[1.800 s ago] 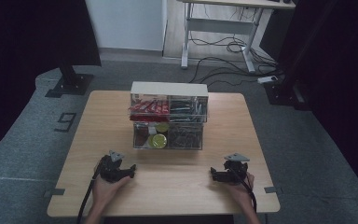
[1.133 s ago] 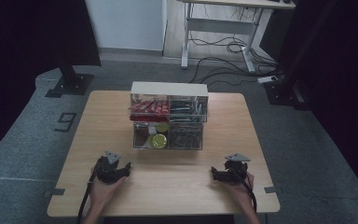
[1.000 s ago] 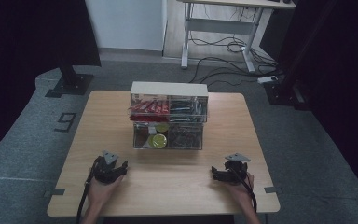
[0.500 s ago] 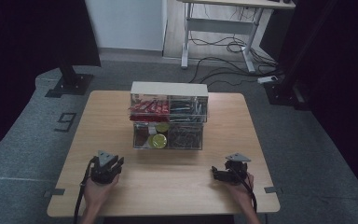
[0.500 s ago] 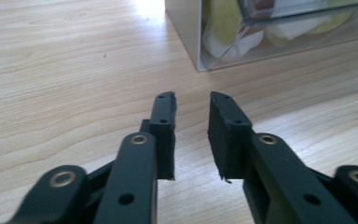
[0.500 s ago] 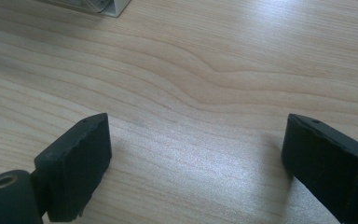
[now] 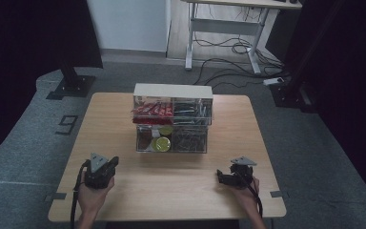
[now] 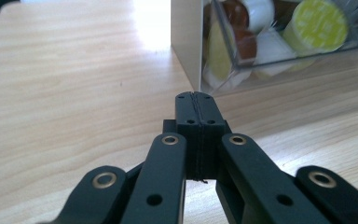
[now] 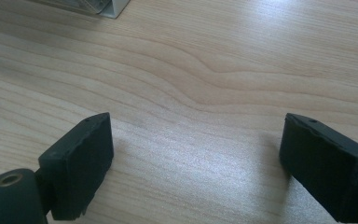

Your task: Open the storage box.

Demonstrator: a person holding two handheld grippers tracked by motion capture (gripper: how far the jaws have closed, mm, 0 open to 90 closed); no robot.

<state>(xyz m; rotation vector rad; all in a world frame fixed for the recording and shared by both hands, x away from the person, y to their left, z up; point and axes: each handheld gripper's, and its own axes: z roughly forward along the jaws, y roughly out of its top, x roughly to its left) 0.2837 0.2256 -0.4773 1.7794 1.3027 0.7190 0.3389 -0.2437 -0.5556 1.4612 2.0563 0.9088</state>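
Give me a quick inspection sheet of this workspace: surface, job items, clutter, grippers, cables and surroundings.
Surface: wooden table, bare apart from the organizer.
Job's things: clear two-tier organizer mid-table; red packets upper left, round yellow-lidded pods lower left.
Clutter: nothing seen.
Grippers: left gripper jaws shut, empty; right gripper jaws open, empty.
Cables: one cable trails from the left gripper; floor cables under a far desk.
Surroundings: grey carpet, black curtains.
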